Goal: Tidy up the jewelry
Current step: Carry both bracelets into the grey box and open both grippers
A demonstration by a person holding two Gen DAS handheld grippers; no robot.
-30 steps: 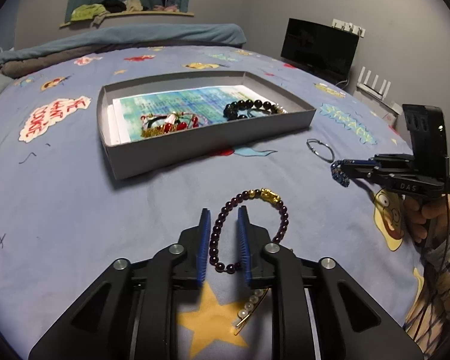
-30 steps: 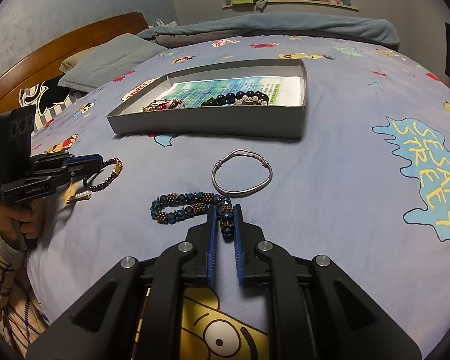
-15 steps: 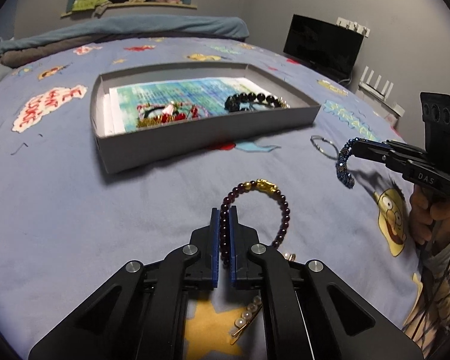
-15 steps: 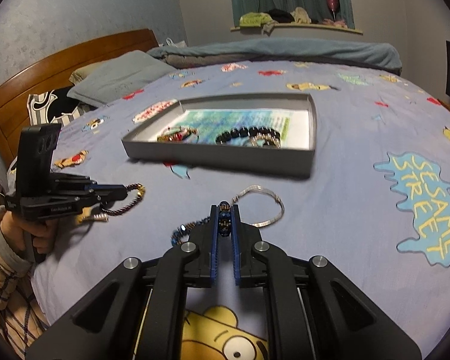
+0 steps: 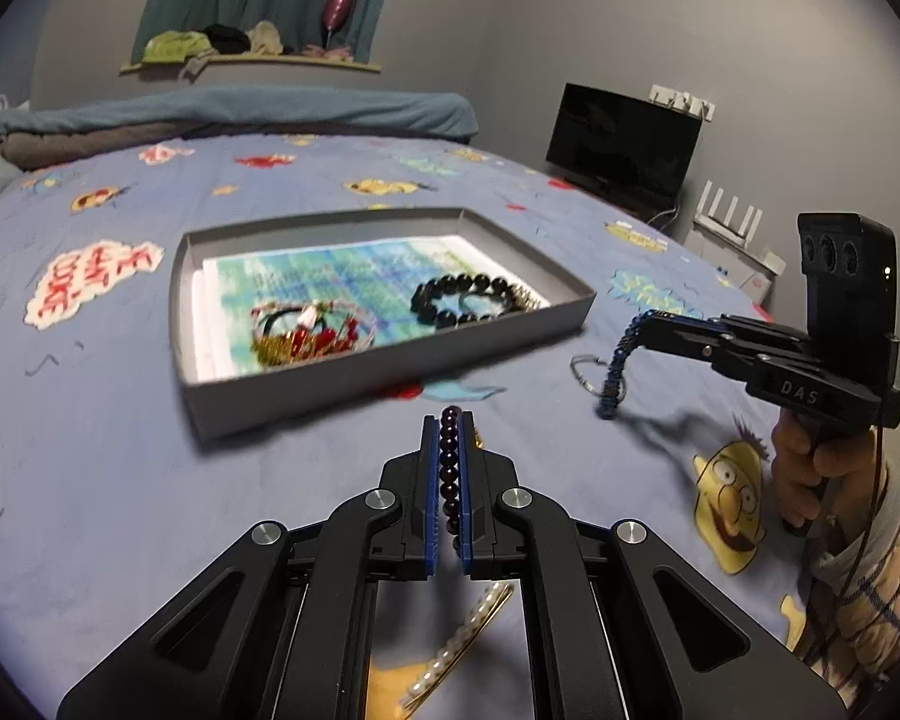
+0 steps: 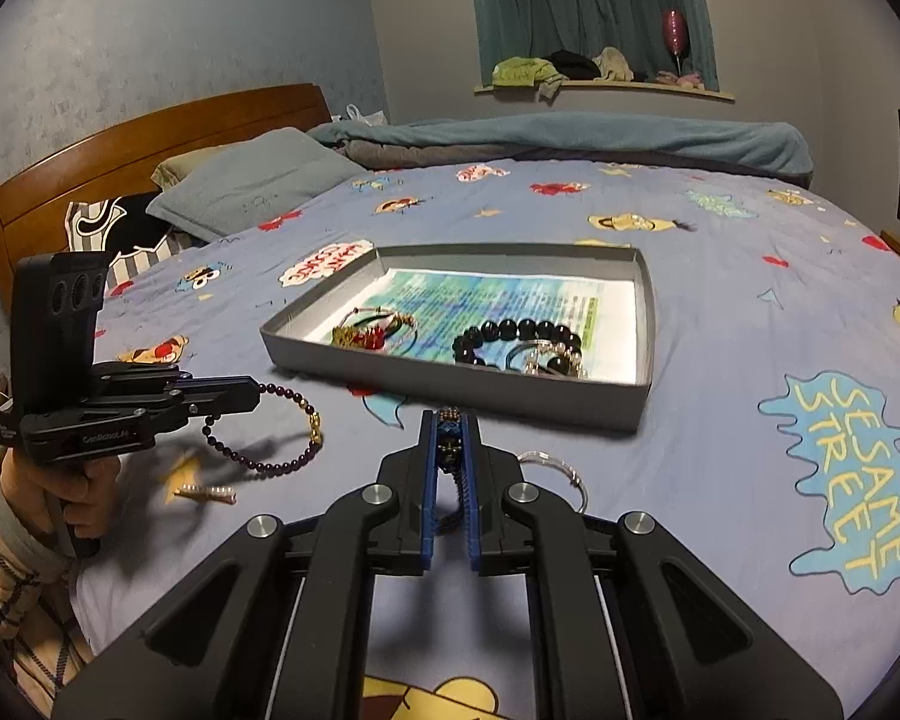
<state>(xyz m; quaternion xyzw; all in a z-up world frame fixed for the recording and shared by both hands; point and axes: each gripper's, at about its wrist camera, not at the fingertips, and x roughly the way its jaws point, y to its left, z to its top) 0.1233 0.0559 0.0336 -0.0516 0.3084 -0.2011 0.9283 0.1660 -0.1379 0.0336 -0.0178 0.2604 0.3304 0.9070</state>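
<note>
Holding one bracelet apiece, we show both hand-held grippers raised above the bed (image 6: 720, 276), w/ the grey tray (image 6: 468, 387) lying straight ahead of each.

L: the left hand-held gripper (image 5: 448, 426) is closed on the dark purple bead bracelet (image 6: 270, 435); in the right wrist view the loop hangs free below the tips, its gold charm lowest, clear of the sheet. R: the right hand-held gripper (image 6: 450, 423) is clamped on the blue beaded bracelet (image 5: 621, 366), which dangles as a near-vertical strand in the left wrist view.

Tray contents: a black bead bracelet (image 5: 468, 300) toward the tray's right end and a red-and-gold tangle (image 5: 306, 339) toward its left end, both on the printed liner. Still on the bed, outside the tray: a silver bangle (image 6: 555, 468) just beside the right gripper's tips and a pearl hair clip (image 5: 456, 654) under the left gripper, toward the near edge of the bed.

Key relation, as we judge it: the tray's long axis runs across both grippers' line of travel, near wall first, so each load must clear that wall before release. Both tips look about equally near; L faces the tray's left-centre part, R the centre. Risk: a hanging loop snagging the wall.
</note>
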